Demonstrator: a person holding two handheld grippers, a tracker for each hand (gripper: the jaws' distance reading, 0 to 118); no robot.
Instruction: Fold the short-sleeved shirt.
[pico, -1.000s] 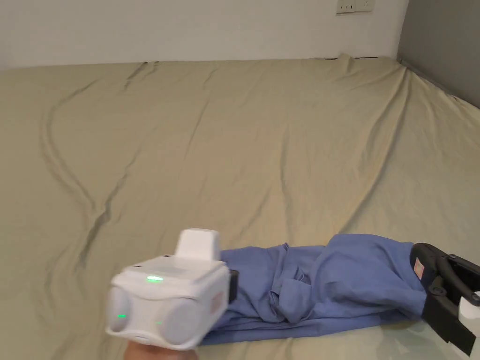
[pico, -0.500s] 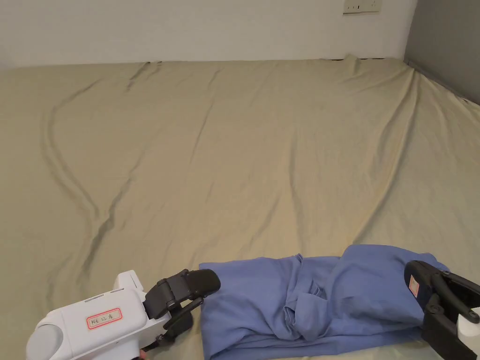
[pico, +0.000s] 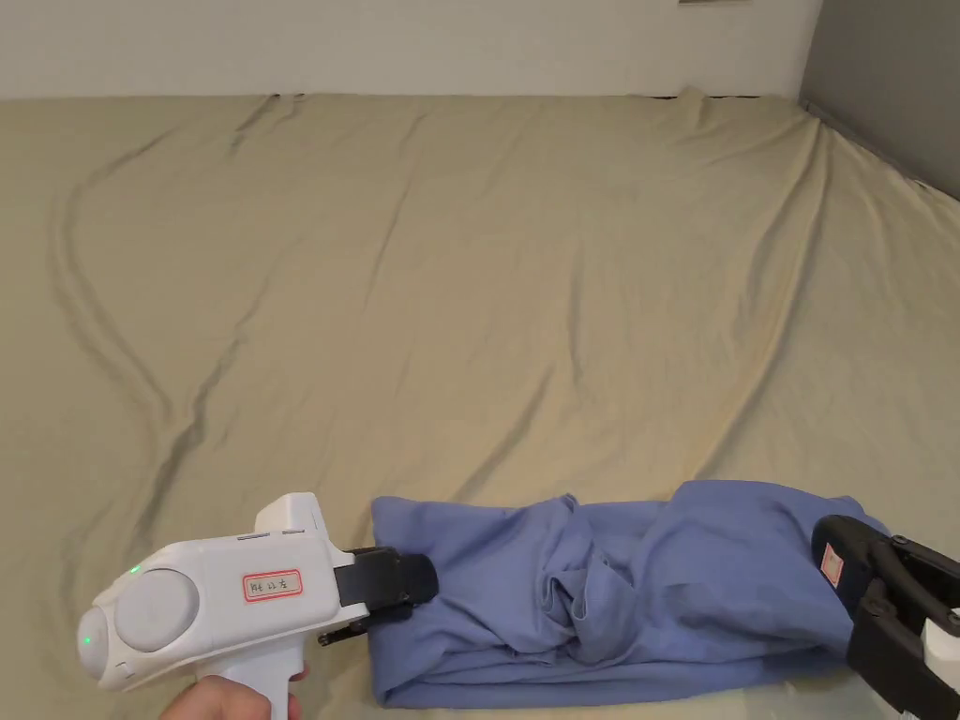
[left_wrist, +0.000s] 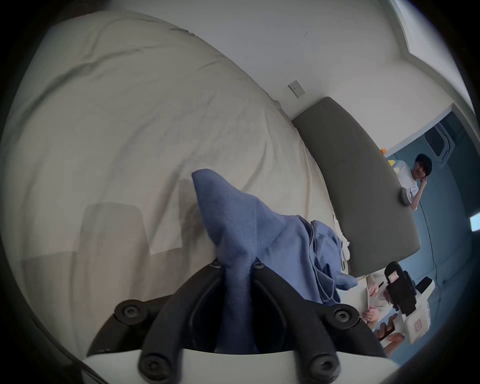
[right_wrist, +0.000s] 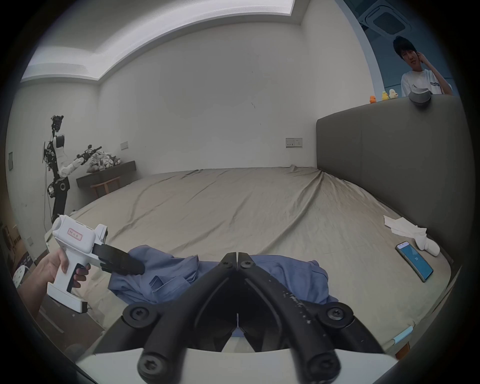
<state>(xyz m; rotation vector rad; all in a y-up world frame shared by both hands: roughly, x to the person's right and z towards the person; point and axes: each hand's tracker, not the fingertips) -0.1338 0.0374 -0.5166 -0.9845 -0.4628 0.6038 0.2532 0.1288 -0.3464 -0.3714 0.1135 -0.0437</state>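
In the head view, the blue short-sleeved shirt (pico: 600, 600) is seen bunched into a long, rumpled band along the near edge of the bed (pico: 487, 281); its left end is met by the left gripper (pico: 398, 586), and its right end by the right gripper (pico: 858, 572), whose grip cannot be judged from here. In the left gripper view, a ridge of the shirt (left_wrist: 241, 228) is seen pinched between the clenched jaws of the left gripper (left_wrist: 237, 263), the cloth running back through them. In the right gripper view, the jaws of the right gripper (right_wrist: 237, 256) are seen pressed tip to tip above the shirt (right_wrist: 288, 272); whether any cloth is caught there cannot be told. A phone (right_wrist: 414, 261) lies on the bed well to the side. If the band is pulled taut, the layers could be dragged out of line, or an unheld right end could be left behind, since the folds are loose and uneven
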